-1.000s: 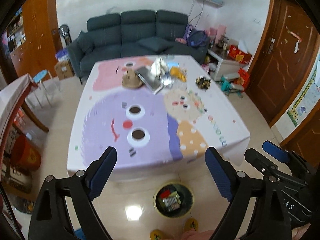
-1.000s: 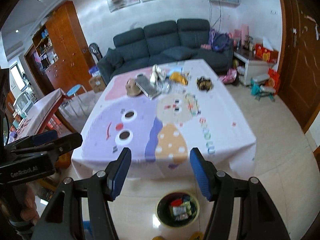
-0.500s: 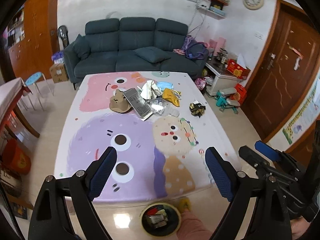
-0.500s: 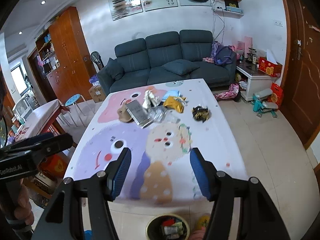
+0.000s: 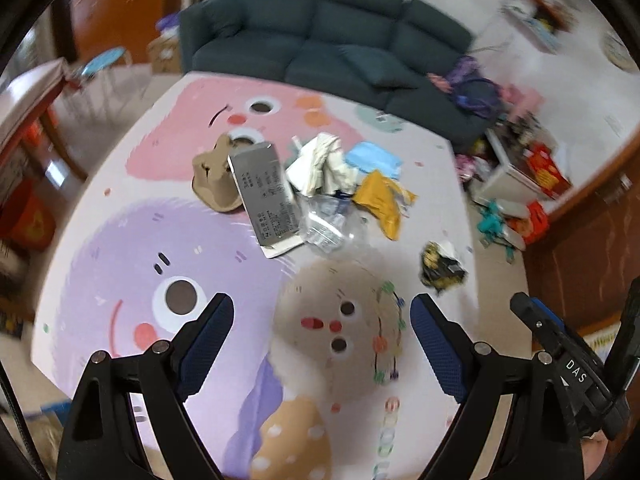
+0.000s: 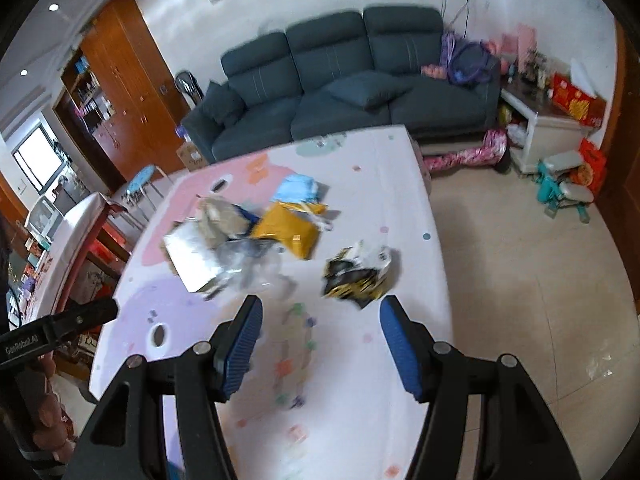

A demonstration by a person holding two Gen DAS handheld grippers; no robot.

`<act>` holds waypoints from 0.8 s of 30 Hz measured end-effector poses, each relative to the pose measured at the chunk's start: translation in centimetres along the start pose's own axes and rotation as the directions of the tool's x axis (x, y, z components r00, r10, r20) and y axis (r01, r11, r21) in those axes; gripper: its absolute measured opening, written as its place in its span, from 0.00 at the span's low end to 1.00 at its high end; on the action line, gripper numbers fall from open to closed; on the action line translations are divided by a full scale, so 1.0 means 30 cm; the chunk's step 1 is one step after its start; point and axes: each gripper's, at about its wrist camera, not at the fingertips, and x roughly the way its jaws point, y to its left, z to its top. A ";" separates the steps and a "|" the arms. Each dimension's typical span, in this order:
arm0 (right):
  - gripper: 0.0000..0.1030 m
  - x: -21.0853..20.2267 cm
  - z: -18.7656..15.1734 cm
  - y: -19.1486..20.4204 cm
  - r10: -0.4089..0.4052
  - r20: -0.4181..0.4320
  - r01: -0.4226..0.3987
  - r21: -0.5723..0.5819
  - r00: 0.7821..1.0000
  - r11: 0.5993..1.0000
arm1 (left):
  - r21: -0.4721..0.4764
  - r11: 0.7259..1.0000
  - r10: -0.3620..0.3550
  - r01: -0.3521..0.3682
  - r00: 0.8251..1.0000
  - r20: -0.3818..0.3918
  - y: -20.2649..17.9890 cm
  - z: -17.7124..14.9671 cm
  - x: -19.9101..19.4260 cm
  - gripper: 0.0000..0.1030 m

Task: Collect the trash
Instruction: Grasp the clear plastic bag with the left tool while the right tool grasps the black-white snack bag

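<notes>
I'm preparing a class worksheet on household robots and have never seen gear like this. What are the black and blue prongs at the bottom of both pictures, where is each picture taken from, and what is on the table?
There is no robot here: a person holds a two-finger gripper in each hand, and a fisheye camera on each looks forward along its fingers. One picture comes from the left gripper, the other from the right gripper. Both are open and hold nothing.

On the cartoon tablecloth lies a heap of trash: a grey flat box, brown cardboard piece, crumpled white paper, blue mask, yellow packet and clear plastic. A black-and-yellow wrapper lies apart, nearest the right gripper.
</notes>
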 end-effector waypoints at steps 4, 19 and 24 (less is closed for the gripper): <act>0.60 0.176 0.077 -0.094 0.021 -0.088 -0.017 0.051 0.996 0.999 | -0.119 0.992 0.036 -0.041 0.998 -0.048 0.016 0.038 0.137 0.86; 0.54 0.505 0.137 -0.130 0.113 -0.242 -0.107 0.035 0.964 0.994 | -0.280 0.954 0.069 -0.112 0.985 -0.159 0.017 0.113 0.442 0.86; 0.53 0.492 0.183 -0.078 0.147 -0.224 -0.156 -0.025 0.964 0.987 | -0.360 0.927 0.050 -0.109 0.984 -0.170 0.056 0.119 0.494 0.85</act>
